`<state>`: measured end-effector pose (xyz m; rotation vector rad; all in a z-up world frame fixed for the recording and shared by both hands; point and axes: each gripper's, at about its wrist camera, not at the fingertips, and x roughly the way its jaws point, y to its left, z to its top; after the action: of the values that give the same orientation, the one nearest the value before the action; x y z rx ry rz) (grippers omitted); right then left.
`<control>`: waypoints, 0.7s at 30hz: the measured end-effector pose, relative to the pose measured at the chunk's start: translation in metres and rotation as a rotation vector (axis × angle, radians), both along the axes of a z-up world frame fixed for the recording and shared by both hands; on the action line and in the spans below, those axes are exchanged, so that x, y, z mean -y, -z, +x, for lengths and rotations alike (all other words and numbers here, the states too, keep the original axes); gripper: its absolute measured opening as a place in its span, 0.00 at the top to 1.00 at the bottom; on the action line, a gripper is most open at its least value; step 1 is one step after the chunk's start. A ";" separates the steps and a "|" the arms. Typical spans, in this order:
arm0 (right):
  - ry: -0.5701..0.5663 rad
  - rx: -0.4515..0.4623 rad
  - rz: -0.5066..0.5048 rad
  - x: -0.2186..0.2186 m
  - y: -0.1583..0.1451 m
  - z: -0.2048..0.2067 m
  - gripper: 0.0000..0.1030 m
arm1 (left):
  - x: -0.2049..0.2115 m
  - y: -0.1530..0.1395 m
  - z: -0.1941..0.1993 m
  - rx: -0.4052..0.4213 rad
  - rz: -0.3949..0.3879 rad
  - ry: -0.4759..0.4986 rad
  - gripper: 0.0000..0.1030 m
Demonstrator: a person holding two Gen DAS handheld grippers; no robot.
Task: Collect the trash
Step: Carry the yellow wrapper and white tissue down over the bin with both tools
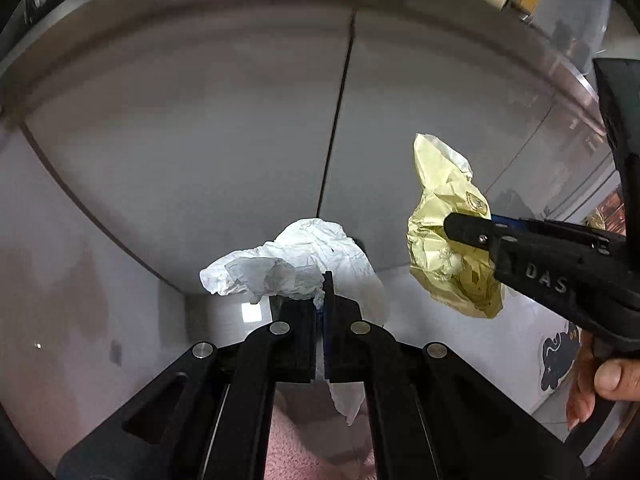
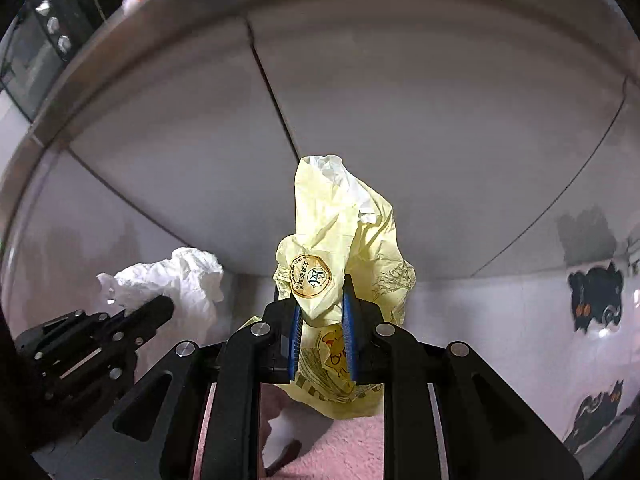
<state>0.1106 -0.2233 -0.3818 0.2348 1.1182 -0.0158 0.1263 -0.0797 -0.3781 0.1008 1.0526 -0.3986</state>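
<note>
Left gripper (image 1: 320, 308) pinches crumpled white tissue (image 1: 296, 264); right gripper (image 2: 322, 320) clamps yellow wrapper (image 2: 344, 240). I judge both feather-light, soft, tear-prone; grip the bunched middle.

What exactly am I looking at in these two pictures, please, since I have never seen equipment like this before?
No robot arm here: a person holds a two-finger gripper in each hand, and each gripper carries a wide-angle camera looking along its fingers. One picture is from the left gripper, the other from the right gripper. The left one is shut on a crumpled white paper; the right one is shut on a crumpled yellow printed wrapper. Each camera also catches the other gripper beside it. Both point down in front of grey cabinet doors, with pink fabric showing below. Nothing visibly lies on a surface; both pieces of trash are held.
</note>
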 end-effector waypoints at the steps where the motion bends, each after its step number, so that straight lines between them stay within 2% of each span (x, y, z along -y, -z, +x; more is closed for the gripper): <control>1: 0.007 -0.017 0.005 0.001 0.012 0.003 0.82 | 0.001 0.015 0.006 -0.024 0.010 -0.002 0.99; 7: 0.026 -0.107 0.038 0.007 0.073 0.024 0.81 | 0.006 0.074 0.030 -0.119 0.009 0.005 0.99; 13: 0.018 -0.189 0.038 0.007 0.120 0.051 0.81 | 0.016 0.115 0.055 -0.179 0.027 0.024 0.99; 17: 0.026 -0.230 0.045 0.011 0.142 0.067 0.79 | 0.020 0.134 0.072 -0.217 0.037 0.022 0.99; 21: 0.035 -0.249 0.051 0.011 0.150 0.076 0.78 | 0.024 0.145 0.077 -0.230 0.043 0.022 0.97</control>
<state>0.1862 -0.2343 -0.5314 0.3038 1.3638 -0.0485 0.2035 -0.1032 -0.5232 0.1064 1.2877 -0.4140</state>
